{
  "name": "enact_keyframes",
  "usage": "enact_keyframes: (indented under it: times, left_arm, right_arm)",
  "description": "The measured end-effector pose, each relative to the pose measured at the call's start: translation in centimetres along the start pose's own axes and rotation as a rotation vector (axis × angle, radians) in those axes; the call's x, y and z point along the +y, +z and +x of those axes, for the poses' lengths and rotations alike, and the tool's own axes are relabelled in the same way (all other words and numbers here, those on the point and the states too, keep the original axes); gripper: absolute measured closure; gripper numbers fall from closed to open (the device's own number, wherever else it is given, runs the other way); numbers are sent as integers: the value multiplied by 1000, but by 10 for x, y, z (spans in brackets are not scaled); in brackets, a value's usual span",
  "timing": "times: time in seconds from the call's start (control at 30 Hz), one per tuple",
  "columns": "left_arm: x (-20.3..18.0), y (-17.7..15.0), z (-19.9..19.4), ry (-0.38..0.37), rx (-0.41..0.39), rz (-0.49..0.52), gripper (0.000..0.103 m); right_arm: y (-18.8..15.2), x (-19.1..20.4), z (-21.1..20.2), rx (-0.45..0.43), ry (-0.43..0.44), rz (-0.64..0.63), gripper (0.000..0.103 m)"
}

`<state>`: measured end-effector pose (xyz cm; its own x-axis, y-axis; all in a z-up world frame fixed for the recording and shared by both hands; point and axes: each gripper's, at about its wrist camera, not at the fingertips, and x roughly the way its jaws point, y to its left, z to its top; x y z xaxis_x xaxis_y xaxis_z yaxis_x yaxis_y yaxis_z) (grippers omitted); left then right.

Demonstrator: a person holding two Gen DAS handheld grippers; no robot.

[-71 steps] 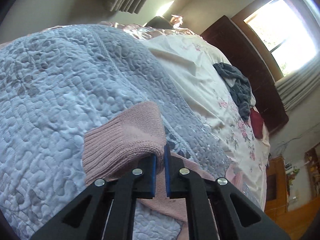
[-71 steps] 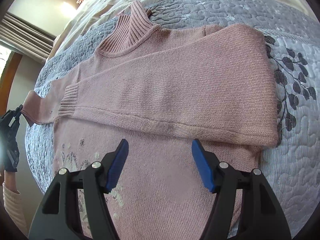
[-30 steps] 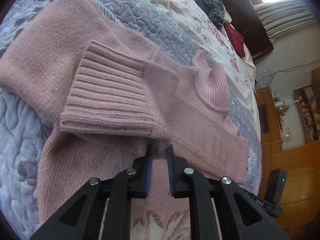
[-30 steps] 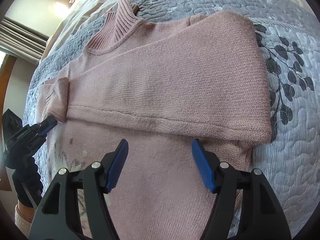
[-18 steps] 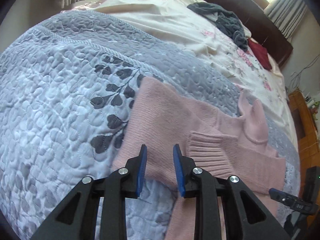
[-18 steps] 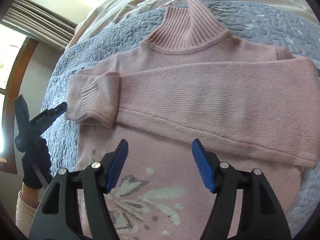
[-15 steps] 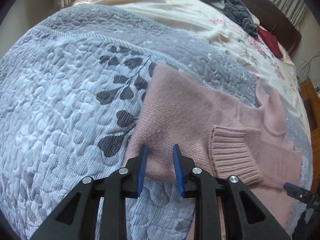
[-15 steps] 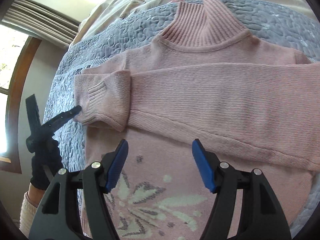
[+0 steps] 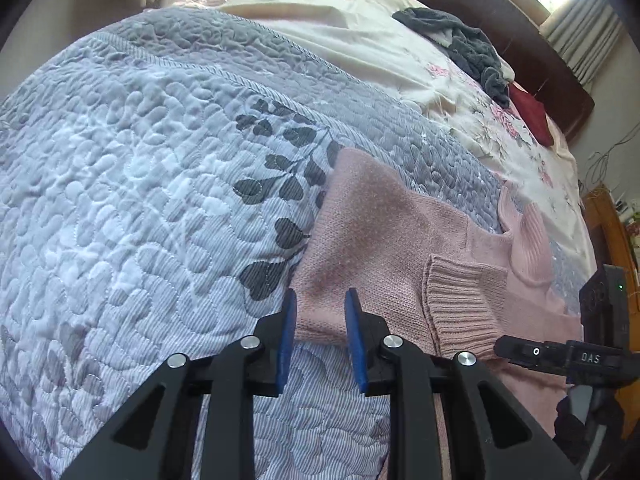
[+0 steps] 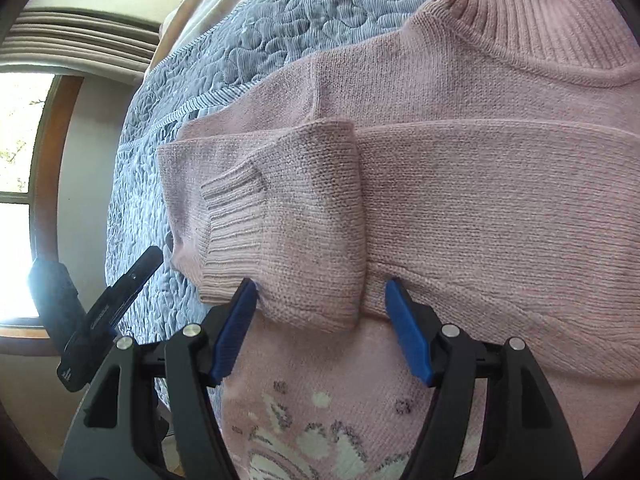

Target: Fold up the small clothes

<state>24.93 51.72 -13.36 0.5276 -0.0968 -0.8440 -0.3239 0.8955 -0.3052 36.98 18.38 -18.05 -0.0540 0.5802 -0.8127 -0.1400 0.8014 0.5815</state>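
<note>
Pink knit sweater (image 10: 460, 184) lay flat on the grey quilt (image 9: 132, 184), collar (image 10: 552, 20) toward the far pillows, one sleeve (image 10: 500, 216) folded across the chest with its ribbed cuff (image 10: 236, 236) doubled back near the sweater's left edge. Left gripper (image 9: 318, 320) hovered low at that edge, blue pads (image 9: 286, 336) a little apart and empty, tips just over the folded shoulder corner where knit met quilt. Right gripper (image 10: 320, 308) hung close over the doubled cuff, pads (image 10: 408, 332) spread wide to either side of the fold, gripping nothing. Seen also: dark grey cloth (image 9: 468, 48) and a red item (image 9: 530, 114) heaped further up the bed.

Compared with 2.4 s before: left had then been clamped on the cuff, lifted clear of the quilt; since released, cuff laid onto the sleeve, pads parted. Right had dropped much nearer the knit and shifted toward the cuff side, spread unchanged.
</note>
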Motion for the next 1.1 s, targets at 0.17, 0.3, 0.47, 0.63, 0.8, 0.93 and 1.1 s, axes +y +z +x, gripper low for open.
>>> enact_keyframes:
  times: [0.17, 0.3, 0.47, 0.63, 0.8, 0.93, 1.1]
  left_arm:
    - [-9, 3, -8, -13, -7, 24, 78]
    - [-35, 8, -6, -47, -10, 53, 78]
    - [-76, 6, 2, -96, -2, 100, 78]
    - [-120, -3, 17, -136, 25, 159, 78]
    - [-156, -20, 42, -125, 79, 235, 78]
    - [-157, -30, 69, -78, 139, 237, 78]
    - [-148, -32, 77, -98, 145, 224, 78]
  right_arm:
    - [-7, 2, -13, -32, 22, -51, 89]
    - [-16, -7, -56, -101, 41, -62, 90]
    - [-27, -34, -104, -161, 6, -55, 90]
    - [-37, -70, -142, -223, -74, -36, 90]
    - [-42, -108, -143, -226, -118, 28, 90]
    - [-43, -126, -119, -188, -168, 66, 90]
    - [-46, -134, -103, -173, -186, 80, 86]
